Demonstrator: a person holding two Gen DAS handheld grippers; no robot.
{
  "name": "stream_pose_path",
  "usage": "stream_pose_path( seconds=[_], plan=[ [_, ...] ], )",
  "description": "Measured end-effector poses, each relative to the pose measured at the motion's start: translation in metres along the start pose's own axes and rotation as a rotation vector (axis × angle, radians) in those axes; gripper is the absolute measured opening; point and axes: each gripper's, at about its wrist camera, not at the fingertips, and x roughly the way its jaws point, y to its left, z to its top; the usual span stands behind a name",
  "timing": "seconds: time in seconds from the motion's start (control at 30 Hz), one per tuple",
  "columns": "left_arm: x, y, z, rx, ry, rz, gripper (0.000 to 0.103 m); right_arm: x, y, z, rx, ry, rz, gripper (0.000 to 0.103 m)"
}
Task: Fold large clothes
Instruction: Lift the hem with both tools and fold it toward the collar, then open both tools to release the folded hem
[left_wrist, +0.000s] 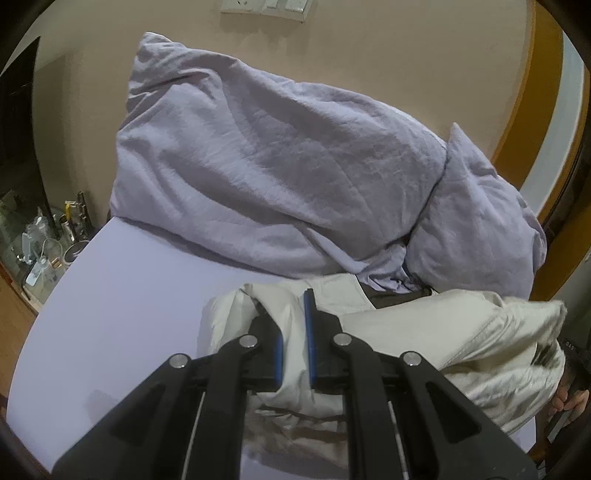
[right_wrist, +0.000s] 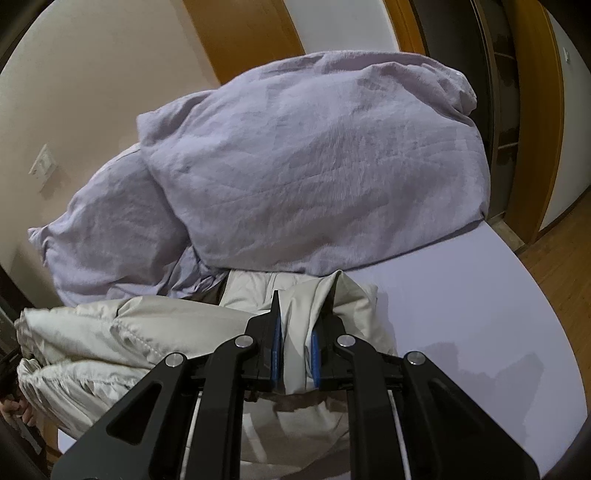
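A cream puffy jacket (left_wrist: 461, 332) lies bunched on the lavender bed sheet (left_wrist: 122, 295). My left gripper (left_wrist: 293, 314) is shut on a fold of the jacket at its left end, with fabric pinched between the blue pads. My right gripper (right_wrist: 295, 314) is shut on a fold at the jacket's (right_wrist: 129, 332) right end in the same way. The jacket sags between the two grips, its middle bulging toward the bed's near edge. The bed sheet also shows in the right wrist view (right_wrist: 461, 314).
A crumpled lavender duvet (left_wrist: 277, 177) and a pillow (left_wrist: 480, 221) are piled against the wall right behind the jacket; the duvet also shows in the right wrist view (right_wrist: 314, 166). A cluttered side table (left_wrist: 44, 240) stands left of the bed. Wood floor (right_wrist: 554, 251) lies to the right.
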Motion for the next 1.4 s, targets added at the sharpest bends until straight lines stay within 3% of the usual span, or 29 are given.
stream_pose_path(
  seconds=[0.23, 0.63, 1.0, 1.13, 1.2, 1.27, 1.3, 1.33, 1.4],
  plan=[
    [0.061, 0.002, 0.020, 0.000, 0.044, 0.020, 0.010, 0.056, 0.006, 0.013, -0.008, 0.028, -0.067, 0.013],
    [0.159, 0.018, 0.028, -0.052, 0.138, 0.077, 0.011, 0.141, 0.006, 0.021, -0.022, 0.077, -0.185, 0.014],
    [0.193, 0.020, 0.028, -0.047, 0.158, 0.110, 0.014, 0.179, -0.003, 0.025, -0.016, 0.122, -0.224, 0.014],
    [0.197, 0.019, 0.028, -0.056, 0.182, 0.122, 0.017, 0.174, -0.003, 0.026, -0.020, 0.142, -0.223, 0.022],
    [0.194, 0.016, 0.030, -0.056, 0.184, 0.114, 0.026, 0.160, -0.001, 0.029, -0.024, 0.131, -0.225, 0.036],
    [0.184, 0.012, 0.032, -0.048, 0.175, 0.105, 0.049, 0.144, 0.001, 0.031, -0.031, 0.081, -0.227, 0.072],
    [0.177, 0.010, 0.033, -0.042, 0.159, 0.115, 0.058, 0.130, 0.004, 0.031, -0.041, 0.046, -0.212, 0.074],
    [0.169, 0.008, 0.034, -0.029, 0.133, 0.132, 0.072, 0.123, 0.006, 0.032, -0.047, 0.039, -0.198, 0.074],
    [0.151, 0.002, 0.035, 0.006, 0.083, 0.131, 0.076, 0.108, 0.012, 0.029, -0.057, 0.038, -0.153, 0.074]
  ],
)
